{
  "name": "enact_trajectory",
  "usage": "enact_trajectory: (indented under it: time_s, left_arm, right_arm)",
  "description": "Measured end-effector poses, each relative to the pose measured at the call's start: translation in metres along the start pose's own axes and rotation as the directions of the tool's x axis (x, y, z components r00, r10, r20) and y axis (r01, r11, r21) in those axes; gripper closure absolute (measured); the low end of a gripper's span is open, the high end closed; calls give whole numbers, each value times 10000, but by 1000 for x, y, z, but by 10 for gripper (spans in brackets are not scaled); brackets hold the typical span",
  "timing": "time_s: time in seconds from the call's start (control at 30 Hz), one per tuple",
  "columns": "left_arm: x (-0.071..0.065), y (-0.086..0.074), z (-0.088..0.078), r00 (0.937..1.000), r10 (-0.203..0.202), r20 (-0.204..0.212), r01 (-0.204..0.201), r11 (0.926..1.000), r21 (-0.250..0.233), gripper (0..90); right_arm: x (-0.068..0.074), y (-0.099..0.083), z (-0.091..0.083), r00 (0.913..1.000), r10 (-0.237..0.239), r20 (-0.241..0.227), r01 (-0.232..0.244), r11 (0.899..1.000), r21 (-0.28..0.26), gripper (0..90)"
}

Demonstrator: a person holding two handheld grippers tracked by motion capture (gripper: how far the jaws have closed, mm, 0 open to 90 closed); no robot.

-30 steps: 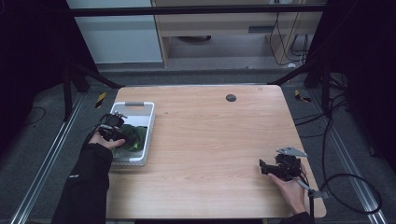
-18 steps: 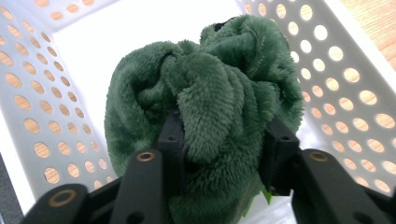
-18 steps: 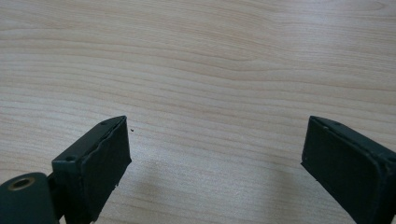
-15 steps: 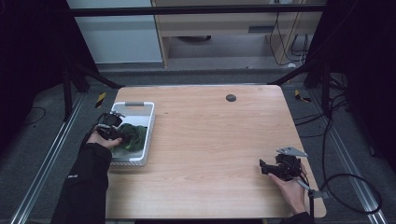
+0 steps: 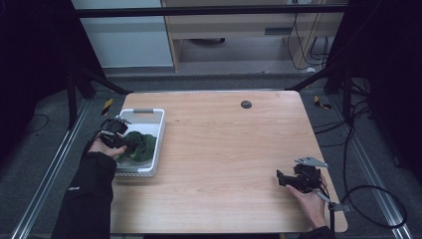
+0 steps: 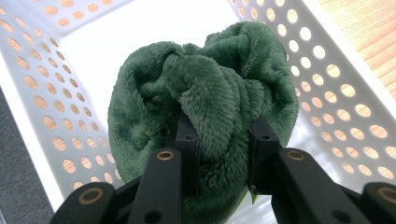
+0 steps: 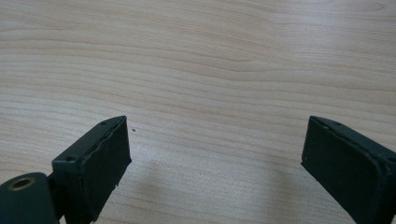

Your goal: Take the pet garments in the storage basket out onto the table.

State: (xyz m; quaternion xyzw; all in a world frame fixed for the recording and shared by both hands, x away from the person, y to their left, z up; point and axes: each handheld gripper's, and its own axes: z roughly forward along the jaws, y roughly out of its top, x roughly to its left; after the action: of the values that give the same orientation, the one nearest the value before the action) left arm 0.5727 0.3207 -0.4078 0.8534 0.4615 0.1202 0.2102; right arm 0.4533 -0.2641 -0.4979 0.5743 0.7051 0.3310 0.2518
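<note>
Left gripper [image 6: 224, 140] clamping bunched dark-green fleece cloth [image 6: 205, 102] inside white perforated plastic basket [image 6: 327, 79], jaws having just closed; right gripper [image 7: 215, 154] resting agape over light wooden table [image 7: 196, 60].

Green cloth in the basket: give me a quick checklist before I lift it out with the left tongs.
1. Left tongs closed on the green cloth: ok, they have just been closing and a fold of pile is pinched between the jaws.
2. Whole cloth gathered: cannot tell, its underside is hidden.
3. Cloth free of the white basket walls: ok, the perforated sides stand apart from it.
4. Basket steady on the table: cannot tell, nothing holds it down.
5. Right tongs out of the way: ok, open over bare wood at the near right.
</note>
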Motion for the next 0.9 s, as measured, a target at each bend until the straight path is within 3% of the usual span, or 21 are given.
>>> enact_trajectory:
  time_s: [0.43, 0.9]
  left_arm:
    - [-1, 2, -18, 9998, 190, -1, -190, 9995, -251, 730]
    - [-6, 4, -72, 9972, 732, -175, -747, 9914, -1072, 730]
  right_arm:
    - [0, 0, 0, 10000, -83, 7, 83, 10000, -6, 79]
    - [0, 0, 0, 9999, -101, 15, 101, 9999, -74, 80]
